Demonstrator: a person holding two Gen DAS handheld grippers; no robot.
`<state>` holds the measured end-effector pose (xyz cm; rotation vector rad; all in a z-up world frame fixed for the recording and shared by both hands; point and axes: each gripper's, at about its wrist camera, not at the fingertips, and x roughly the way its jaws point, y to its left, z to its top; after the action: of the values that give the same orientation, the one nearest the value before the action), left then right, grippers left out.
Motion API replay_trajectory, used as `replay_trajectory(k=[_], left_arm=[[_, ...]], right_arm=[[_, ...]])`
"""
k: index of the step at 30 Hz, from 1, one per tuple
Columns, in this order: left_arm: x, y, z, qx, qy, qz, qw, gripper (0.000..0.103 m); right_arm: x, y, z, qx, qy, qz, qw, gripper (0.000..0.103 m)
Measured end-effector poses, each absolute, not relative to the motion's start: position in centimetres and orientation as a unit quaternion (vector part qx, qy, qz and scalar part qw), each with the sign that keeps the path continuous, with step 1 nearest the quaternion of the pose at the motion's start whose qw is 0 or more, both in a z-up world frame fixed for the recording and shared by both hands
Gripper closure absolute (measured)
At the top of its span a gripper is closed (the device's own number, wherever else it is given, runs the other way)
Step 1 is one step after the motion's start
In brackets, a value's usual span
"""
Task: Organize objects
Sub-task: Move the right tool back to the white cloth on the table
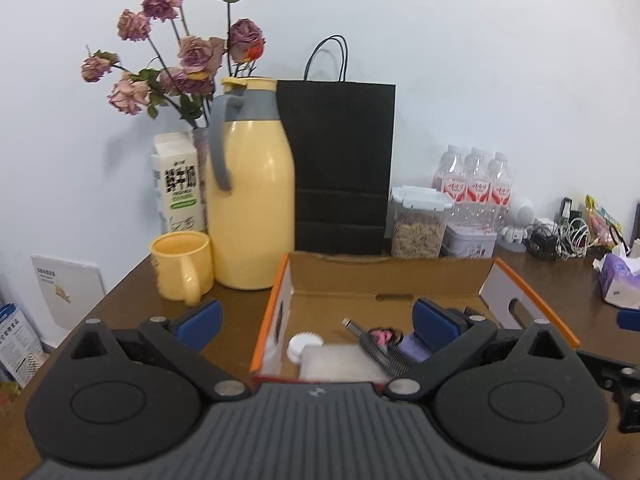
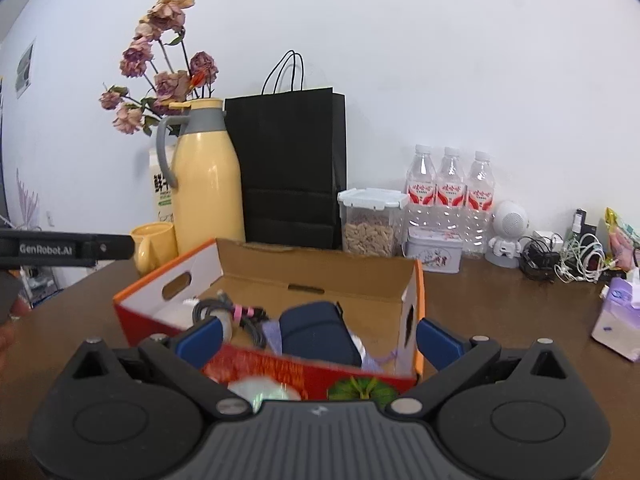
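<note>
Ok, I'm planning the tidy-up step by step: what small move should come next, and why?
Probably ease the right hand-held gripper forward and down toward the navy pouch in the cardboard box. Both hand-held grippers are open and empty, and the pouch lies right between the right one's fingers. The left hand-held gripper can wait.

Each tool, left tool (image 1: 318, 320) and right tool (image 2: 318, 338), has a ribbed grey body, two round black housings flanking it, black linkage arms with silver pivot screws, blue pads (image 1: 204, 318) at the fingertips, and white "GenRobot.AI" lettering (image 2: 46, 249) along one black side.
</note>
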<state>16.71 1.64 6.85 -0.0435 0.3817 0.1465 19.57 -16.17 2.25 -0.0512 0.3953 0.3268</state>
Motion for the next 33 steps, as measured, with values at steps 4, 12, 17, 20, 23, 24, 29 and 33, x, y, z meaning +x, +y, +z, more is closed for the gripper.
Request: replay_trajectory(k=[4, 12, 17, 20, 23, 24, 29, 33], left_arm=[[14.7, 2.1, 6.6, -0.016, 0.199, 0.078, 0.977, 0.000], [10.9, 2.6, 5.7, -0.006, 0.215, 0.076, 0.974, 0.000], [9.1, 2.9, 4.5, 0.006, 0.232, 0.074, 0.970, 0.000], [8.3, 3.3, 3.6, 0.004, 0.245, 0.077, 0.966, 0.000], [7.6, 3.6, 2.8, -0.005, 0.256, 0.077, 0.964, 0.000], [7.4, 3.7, 2.6, -0.007, 0.258, 0.078, 0.963, 0.000], [6.9, 4.1, 1.5, -0.015, 0.271, 0.082, 0.959, 0.000], [6.9, 4.3, 1.3, -0.023, 0.276, 0.087, 0.957, 0.000]], right_arm=[[17.3, -16.8, 1.6, -0.031, 0.204, 0.157, 0.966, 0.000], [13.6, -18.4, 0.8, -0.034, 0.213, 0.145, 0.966, 0.000], [11.9, -19.6, -0.2, -0.042, 0.229, 0.130, 0.964, 0.000], [11.0, -20.4, -1.0, -0.045, 0.240, 0.119, 0.962, 0.000], [10.4, -21.1, -2.0, -0.045, 0.254, 0.111, 0.960, 0.000], [10.3, -21.3, -2.3, -0.045, 0.259, 0.109, 0.959, 0.000], [10.4, -21.5, -4.1, -0.054, 0.287, 0.105, 0.951, 0.000], [11.5, -21.3, -4.7, -0.048, 0.298, 0.113, 0.947, 0.000]])
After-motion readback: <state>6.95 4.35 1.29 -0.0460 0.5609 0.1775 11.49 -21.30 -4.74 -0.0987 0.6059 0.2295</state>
